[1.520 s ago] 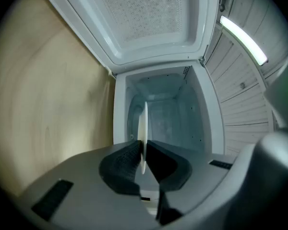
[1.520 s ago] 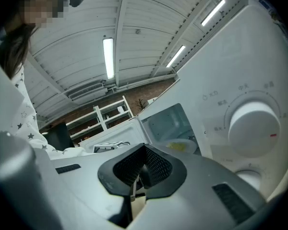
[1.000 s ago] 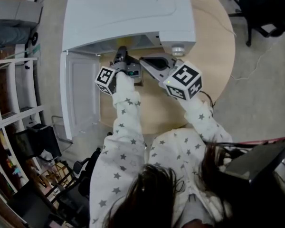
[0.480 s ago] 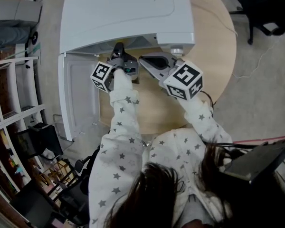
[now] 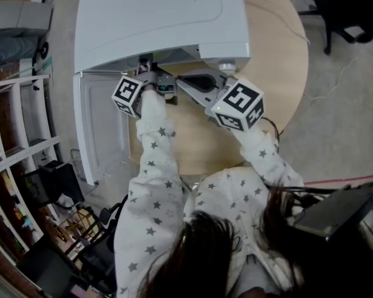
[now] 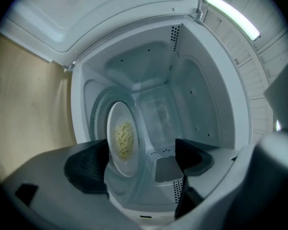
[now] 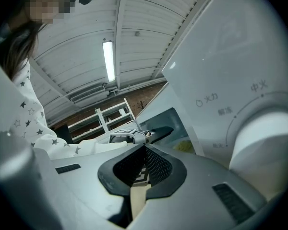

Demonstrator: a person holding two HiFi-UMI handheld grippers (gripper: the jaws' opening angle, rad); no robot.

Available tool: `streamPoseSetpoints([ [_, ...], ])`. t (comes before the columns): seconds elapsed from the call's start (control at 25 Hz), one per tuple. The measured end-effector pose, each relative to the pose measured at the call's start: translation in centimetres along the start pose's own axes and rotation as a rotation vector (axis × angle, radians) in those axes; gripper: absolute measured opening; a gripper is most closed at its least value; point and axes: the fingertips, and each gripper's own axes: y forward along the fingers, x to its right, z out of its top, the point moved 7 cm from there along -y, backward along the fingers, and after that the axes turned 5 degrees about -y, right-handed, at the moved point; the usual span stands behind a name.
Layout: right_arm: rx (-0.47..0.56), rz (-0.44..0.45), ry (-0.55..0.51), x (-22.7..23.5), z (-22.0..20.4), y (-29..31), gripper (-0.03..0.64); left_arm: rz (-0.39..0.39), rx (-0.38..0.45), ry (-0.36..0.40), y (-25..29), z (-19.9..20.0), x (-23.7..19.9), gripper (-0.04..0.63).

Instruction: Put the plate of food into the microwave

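Note:
The white plate (image 6: 114,152) with yellow noodles (image 6: 123,139) lies on the turntable inside the white microwave (image 5: 155,17). In the left gripper view it appears tipped on edge because that view is rolled. My left gripper (image 6: 141,162) reaches into the cavity and its jaws are opening; the plate's near rim sits between them, close to the left pad (image 6: 86,169), with no pad pressing on it. In the head view the left gripper (image 5: 150,74) is at the microwave's mouth. My right gripper (image 5: 185,82) hovers just outside, in front of the control panel, jaws shut and empty.
The microwave door (image 5: 102,123) hangs open to the left. The round wooden table (image 5: 280,54) carries the microwave. A control knob (image 7: 269,143) is close by the right gripper. White shelves (image 5: 12,117) stand at the left, an office chair (image 5: 342,11) at the far right.
My left gripper has moved forward and a little left, deeper into the microwave's opening. The right gripper has stayed about where it was.

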Motion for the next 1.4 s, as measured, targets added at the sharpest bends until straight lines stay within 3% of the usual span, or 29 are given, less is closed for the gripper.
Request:
streamPoseSetpoints([
  [0.16,0.007,0.008,-0.003,-0.3,0.4,0.0,0.006,0.017,-0.077,0.047,0.0,-0.2,1.1,0.485],
  [0.48,0.02,0.021,-0.023,-0.5,1.4,0.0,0.006,0.088,-0.146,0.227,-0.3,-0.5,2.8,0.485],
  [0.6,0.027,0.021,-0.027,-0.5,1.4,-0.4,0.006,0.119,-0.196,0.315,-0.1,-0.9,3.2,0.485],
  [0.88,0.034,0.016,-0.037,-0.7,2.1,-1.2,0.006,0.206,-0.324,0.427,-0.1,-0.9,3.0,0.485],
  [1.16,0.038,0.021,-0.041,-0.8,2.3,-2.2,0.006,0.245,-0.431,0.333,-0.5,-1.3,1.2,0.485],
  [1.4,0.043,0.039,-0.043,-0.9,2.5,-2.8,0.006,0.213,-0.393,0.212,-1.1,-1.3,1.0,0.485],
])
